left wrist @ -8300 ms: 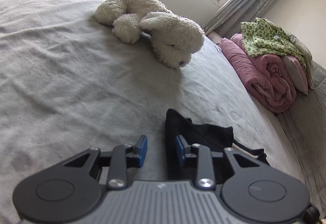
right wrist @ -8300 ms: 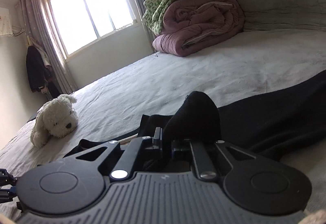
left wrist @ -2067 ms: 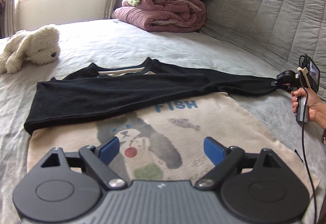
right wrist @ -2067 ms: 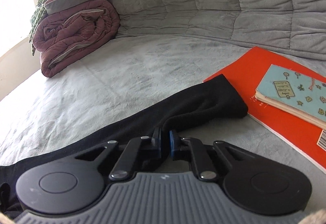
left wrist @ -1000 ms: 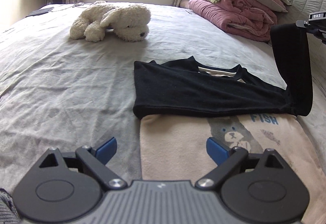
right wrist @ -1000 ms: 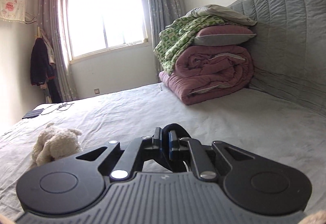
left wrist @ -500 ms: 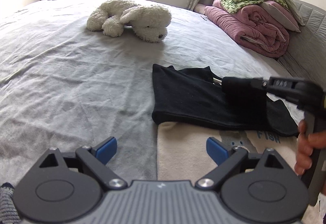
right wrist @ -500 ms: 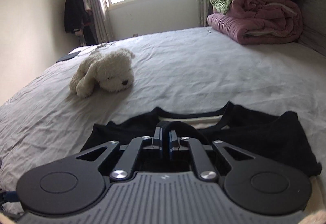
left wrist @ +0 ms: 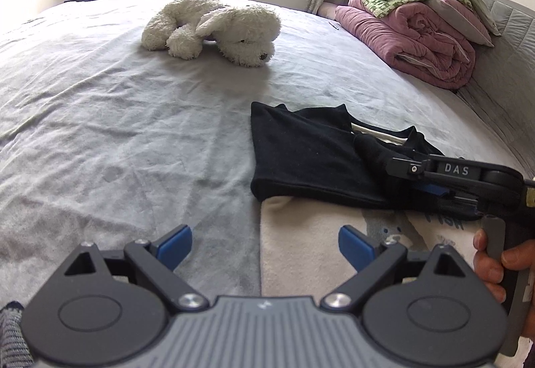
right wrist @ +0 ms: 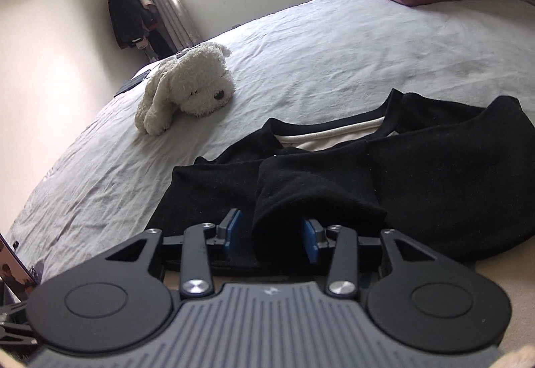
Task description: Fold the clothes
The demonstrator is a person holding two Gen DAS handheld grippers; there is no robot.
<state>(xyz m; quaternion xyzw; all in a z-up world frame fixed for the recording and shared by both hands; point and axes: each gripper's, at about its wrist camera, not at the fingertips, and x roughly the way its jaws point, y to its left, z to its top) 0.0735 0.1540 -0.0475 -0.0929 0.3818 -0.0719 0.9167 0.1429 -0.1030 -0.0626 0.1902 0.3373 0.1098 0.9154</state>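
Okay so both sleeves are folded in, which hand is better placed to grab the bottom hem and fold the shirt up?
Left, probably. The left tool hangs open over the cream body of the shirt, at its near-left edge, with nothing between its pads. The right tool has just been opening, and the black sleeve lies between its pads.

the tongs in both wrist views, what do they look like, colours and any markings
Both are alike: the left tongs and right tongs have black linkage arms with silver pivot screws, blue pads on the fingertips, a ribbed grey body and two round black discs. In the left view the right one's side reads "DAS" in white.
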